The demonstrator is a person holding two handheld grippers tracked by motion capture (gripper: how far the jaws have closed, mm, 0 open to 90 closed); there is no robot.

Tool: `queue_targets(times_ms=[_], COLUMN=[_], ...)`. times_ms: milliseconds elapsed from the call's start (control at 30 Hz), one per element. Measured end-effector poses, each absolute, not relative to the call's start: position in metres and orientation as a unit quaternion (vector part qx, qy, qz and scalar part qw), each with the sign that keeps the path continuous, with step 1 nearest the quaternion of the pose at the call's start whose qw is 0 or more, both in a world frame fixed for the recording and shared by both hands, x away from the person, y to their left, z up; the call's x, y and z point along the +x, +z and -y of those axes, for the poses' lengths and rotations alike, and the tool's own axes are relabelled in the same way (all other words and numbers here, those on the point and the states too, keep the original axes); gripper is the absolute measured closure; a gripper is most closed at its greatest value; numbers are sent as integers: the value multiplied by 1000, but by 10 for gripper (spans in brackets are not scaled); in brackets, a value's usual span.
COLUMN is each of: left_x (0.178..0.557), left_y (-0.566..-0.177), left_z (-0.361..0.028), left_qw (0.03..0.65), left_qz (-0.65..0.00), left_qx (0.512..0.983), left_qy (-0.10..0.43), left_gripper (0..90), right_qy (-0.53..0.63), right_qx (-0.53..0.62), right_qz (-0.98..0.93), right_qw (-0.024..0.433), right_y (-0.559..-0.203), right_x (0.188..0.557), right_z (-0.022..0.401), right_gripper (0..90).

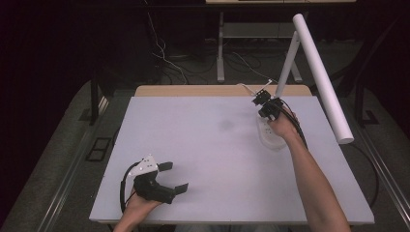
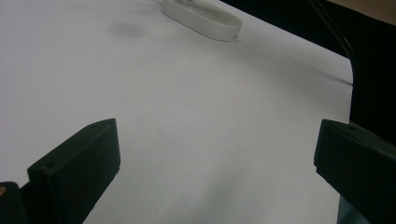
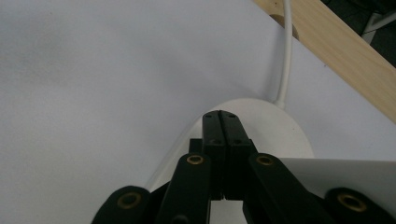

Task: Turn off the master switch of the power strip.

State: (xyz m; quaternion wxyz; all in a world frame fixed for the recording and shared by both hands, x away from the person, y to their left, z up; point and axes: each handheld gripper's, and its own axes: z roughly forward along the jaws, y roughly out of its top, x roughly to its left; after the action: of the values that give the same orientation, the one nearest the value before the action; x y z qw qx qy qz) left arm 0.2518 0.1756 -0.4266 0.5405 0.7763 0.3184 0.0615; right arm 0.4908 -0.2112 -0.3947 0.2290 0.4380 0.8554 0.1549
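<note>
Right gripper (image 1: 265,105): jaws pressed fully together, holding nothing, tips over the white oval lamp base (image 3: 275,128) at the far right of the white table (image 1: 212,145). Left gripper (image 1: 173,177): jaws spread wide, empty, resting near the table's front left edge. Lamp's white tube (image 1: 321,77) slants up over the right side; its cord (image 3: 286,56) runs toward the wooden strip (image 3: 345,51).

No text, label or number can be read; faint marks on the lamp base (image 1: 269,133) are perhaps symbols, too small.
</note>
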Motion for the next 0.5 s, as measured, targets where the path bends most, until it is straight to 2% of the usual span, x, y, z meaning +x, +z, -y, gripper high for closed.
queue_targets(times_ms=[500], left_x=[252], left_y=[-427], left_z=[-175], left_qw=[539], left_qz=[-318], left_qx=[778], left_qy=[60], left_gripper=[0], right_qy=[146], right_qx=[439], right_qz=[-855], right_qw=[235], right_y=[-404], right_x=[492], right_z=[215], right_gripper=[896])
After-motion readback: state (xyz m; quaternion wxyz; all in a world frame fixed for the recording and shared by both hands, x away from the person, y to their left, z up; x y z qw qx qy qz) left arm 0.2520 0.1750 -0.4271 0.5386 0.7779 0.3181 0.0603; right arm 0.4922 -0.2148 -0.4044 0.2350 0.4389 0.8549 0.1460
